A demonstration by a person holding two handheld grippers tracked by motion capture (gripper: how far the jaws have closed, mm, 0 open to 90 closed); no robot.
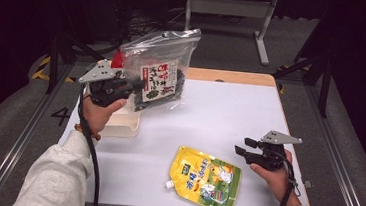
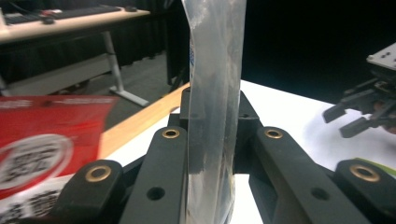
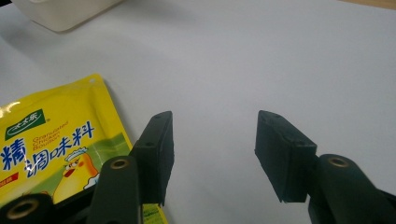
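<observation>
Clear bag (image 1: 162,63) w/ dark labelled pack inside, clamped in left gripper (image 1: 131,89) jaws; right gripper (image 1: 242,145) jaws apart, empty.

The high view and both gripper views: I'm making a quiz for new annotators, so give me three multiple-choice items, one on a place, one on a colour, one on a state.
1. Where is the yellow pouch?
A. Flat on the white table
B. Held in the air
C. In the cream container

2. What colour is the label's border on the clear bag?
A. Blue
B. Red
C. Green

3. How do the right gripper jaws stand?
A. Shut on the pouch
B. Shut on nothing
C. Apart, nothing between

Answers:
1 A, it lies on the table near the front edge.
2 B, red edging frames the label.
3 C, bare table shows between the jaws.
</observation>
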